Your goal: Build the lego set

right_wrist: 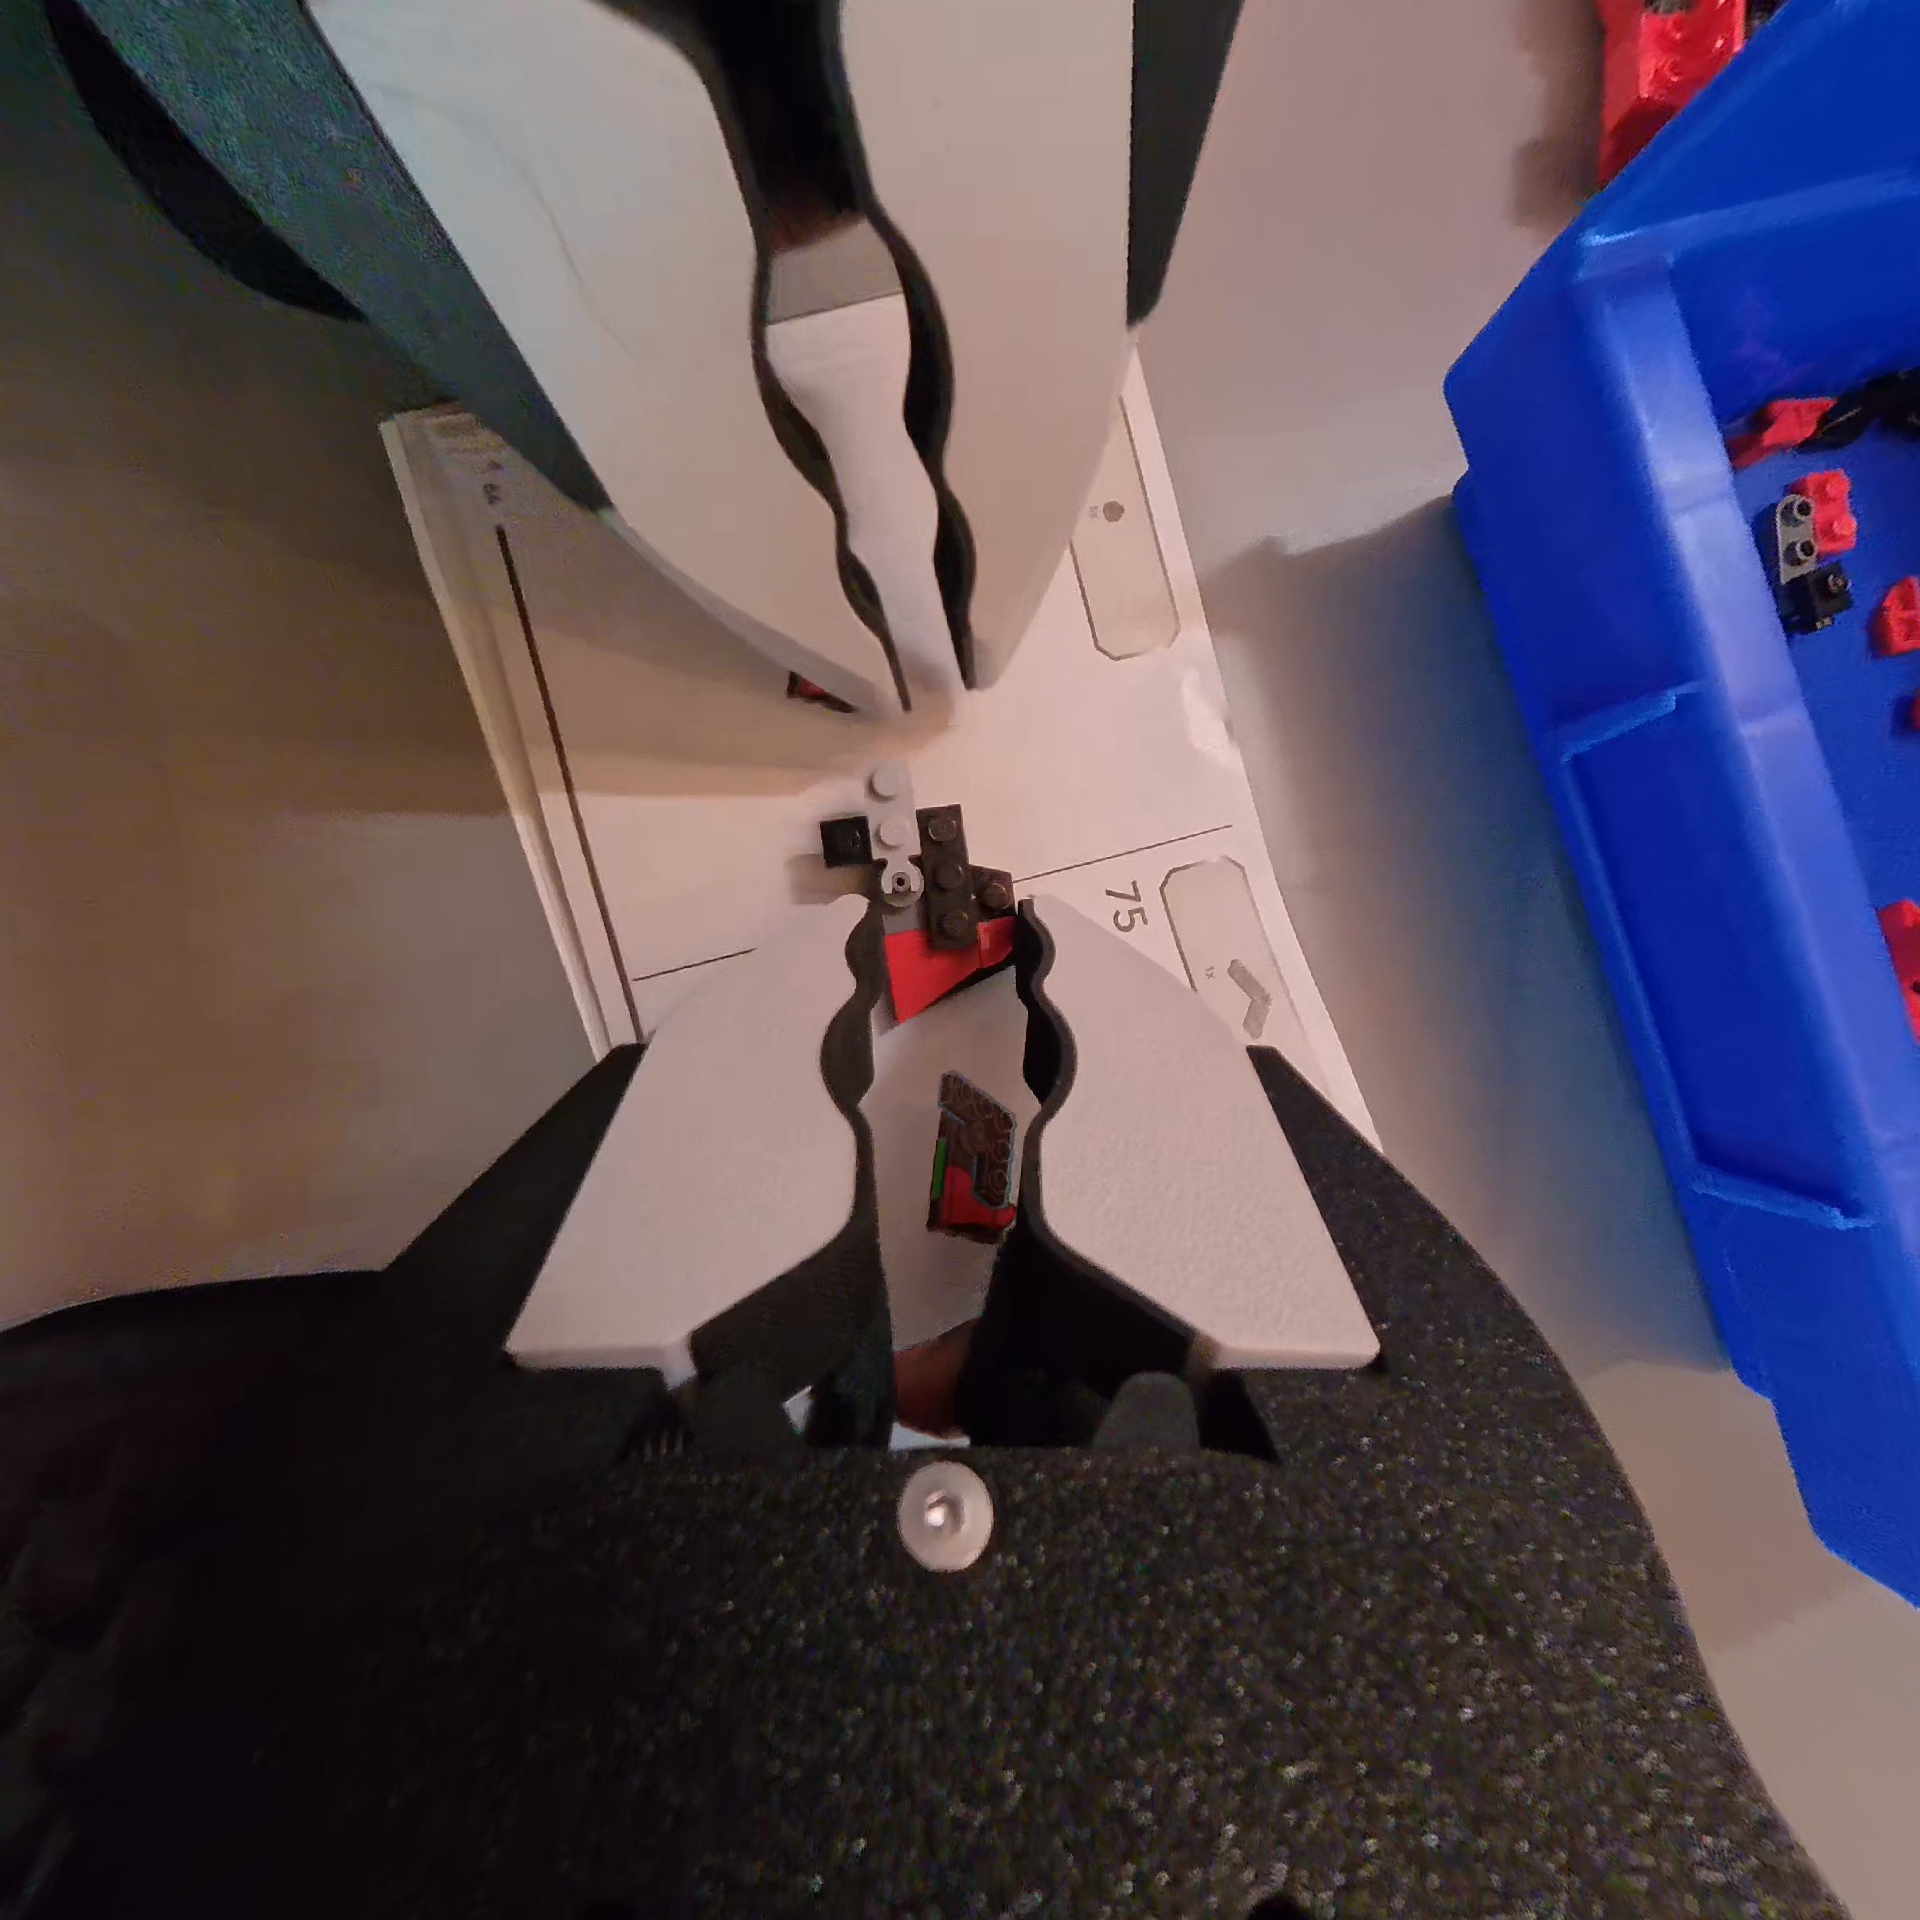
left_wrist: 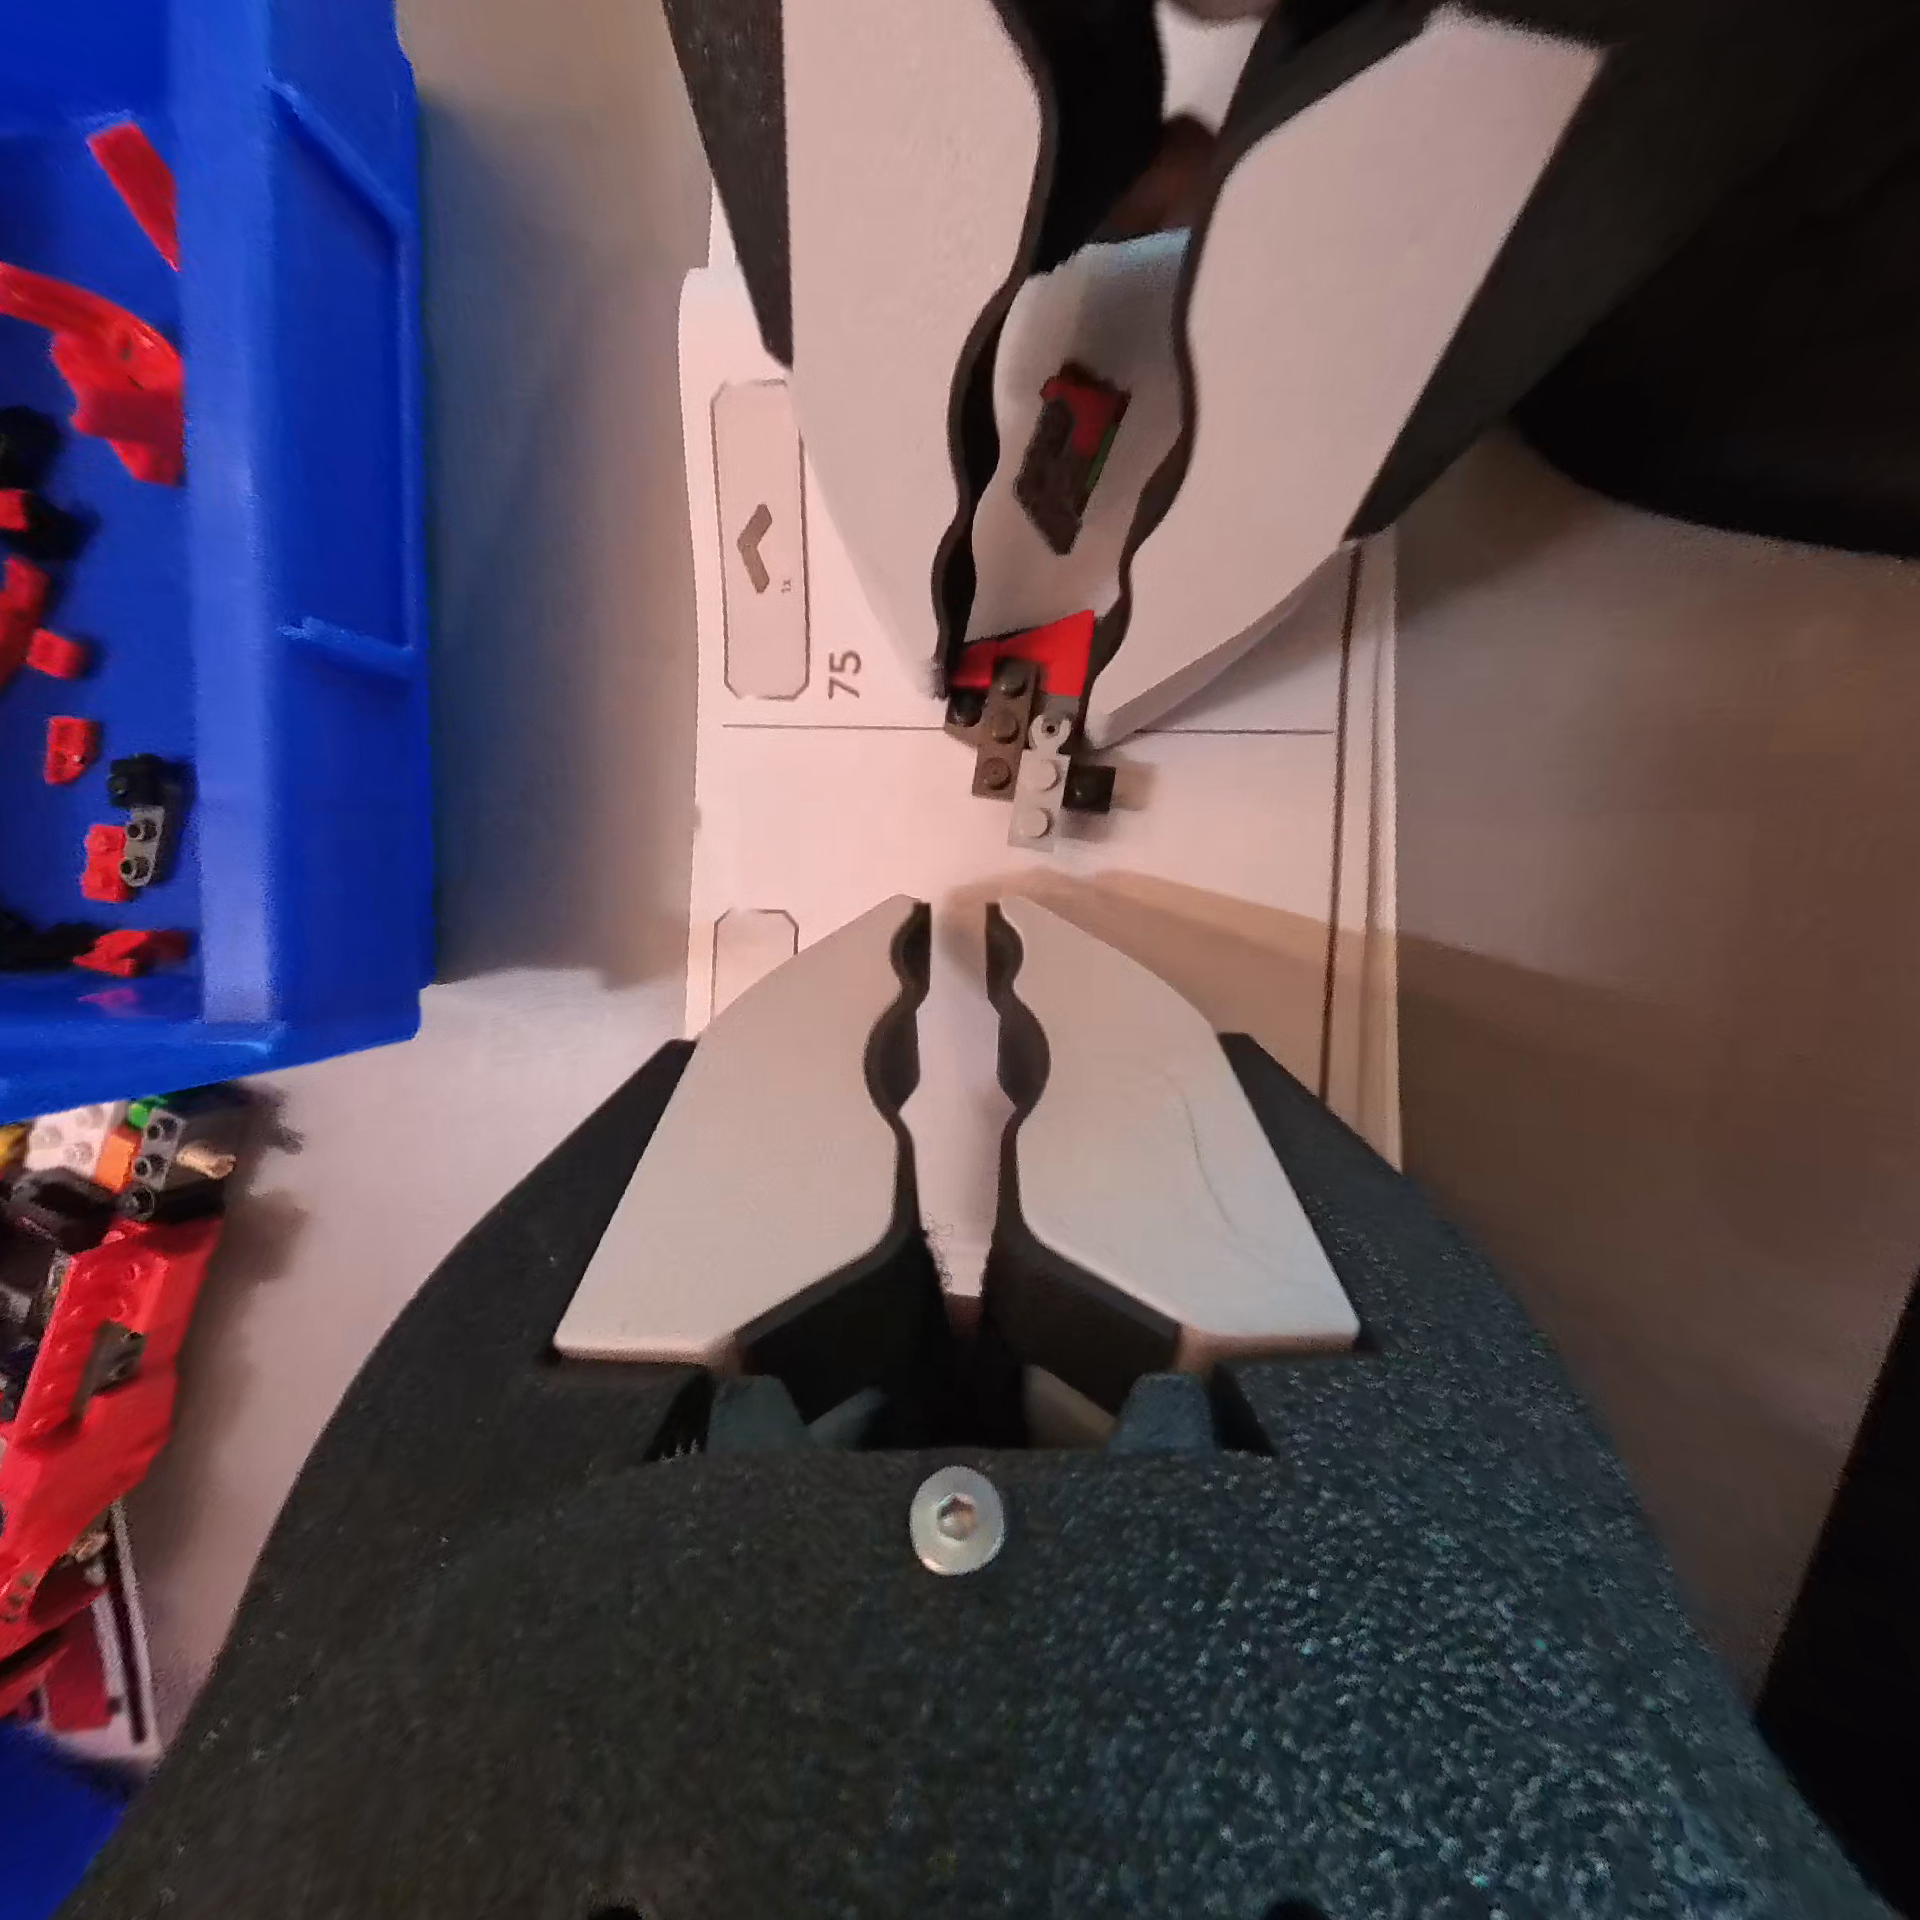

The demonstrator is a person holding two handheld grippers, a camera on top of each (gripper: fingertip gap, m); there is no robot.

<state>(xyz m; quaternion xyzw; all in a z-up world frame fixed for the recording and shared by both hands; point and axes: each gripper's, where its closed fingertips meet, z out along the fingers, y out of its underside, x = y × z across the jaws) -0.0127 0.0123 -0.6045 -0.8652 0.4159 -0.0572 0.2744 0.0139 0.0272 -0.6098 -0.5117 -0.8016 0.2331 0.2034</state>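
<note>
Right now my right gripper (right_wrist: 945, 914) has its jaws closed on the small lego assembly (right_wrist: 940, 904), pinching the red wedge end of it at the very tips. From there the dark grey plate and the light grey plate stick out forward past the jaws, with a small black piece just beside the light grey plate on the far side. The assembly sits over the open instruction booklet (right_wrist: 1091, 769), which lies flat on the pale table (right_wrist: 260, 831).

My left gripper (left_wrist: 956, 914) faces the assembly from the opposite side, tips pointed at the free end of the grey plates. Its jaws stand slightly apart with only a narrow gap between them and hold nothing; they are near the plates but not touching.

From the left wrist view I see the right gripper (left_wrist: 1023, 675) coming in from the top, the assembly (left_wrist: 1023, 738) hanging out of its tips toward me. A blue bin (left_wrist: 312, 520) with loose red and black pieces stands to the side of the booklet (left_wrist: 831, 810), well apart from both jaws.
</note>
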